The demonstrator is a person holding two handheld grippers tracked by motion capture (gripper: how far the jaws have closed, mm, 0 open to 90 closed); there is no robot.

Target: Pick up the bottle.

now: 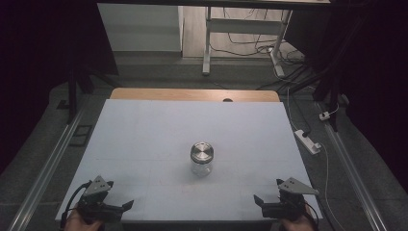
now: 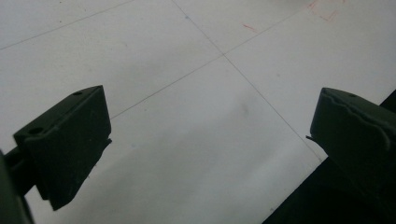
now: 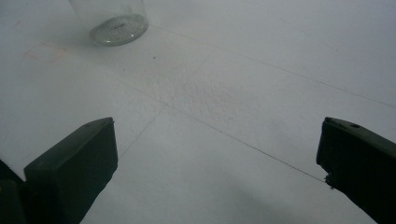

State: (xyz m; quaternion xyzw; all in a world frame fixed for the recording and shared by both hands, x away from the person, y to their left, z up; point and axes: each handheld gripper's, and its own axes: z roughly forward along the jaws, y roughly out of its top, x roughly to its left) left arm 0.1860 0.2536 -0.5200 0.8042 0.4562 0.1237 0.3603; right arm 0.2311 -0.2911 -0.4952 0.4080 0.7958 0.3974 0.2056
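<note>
A small clear glass jar (image 1: 201, 159) with a silver metal lid stands upright near the middle of the white table (image 1: 144, 134). My left gripper (image 1: 126, 206) rests at the front left corner, held by a hand, jaws wide apart and empty. At the front right corner my right gripper (image 1: 259, 201) is open too, with nothing between its jaws. The left gripper view looks down past open jaws (image 2: 210, 135) at bare tabletop. In the right gripper view the jar's base (image 3: 114, 25) sits at the top left, well beyond the open jaws (image 3: 217, 154).
Thin pencil lines cross the white tabletop. A wooden strip (image 1: 192, 94) runs along the far edge. Metal rails (image 1: 48, 168) flank the table on the floor. A white power strip (image 1: 308, 141) and cables lie on the floor to the right. A desk frame (image 1: 240, 43) stands beyond.
</note>
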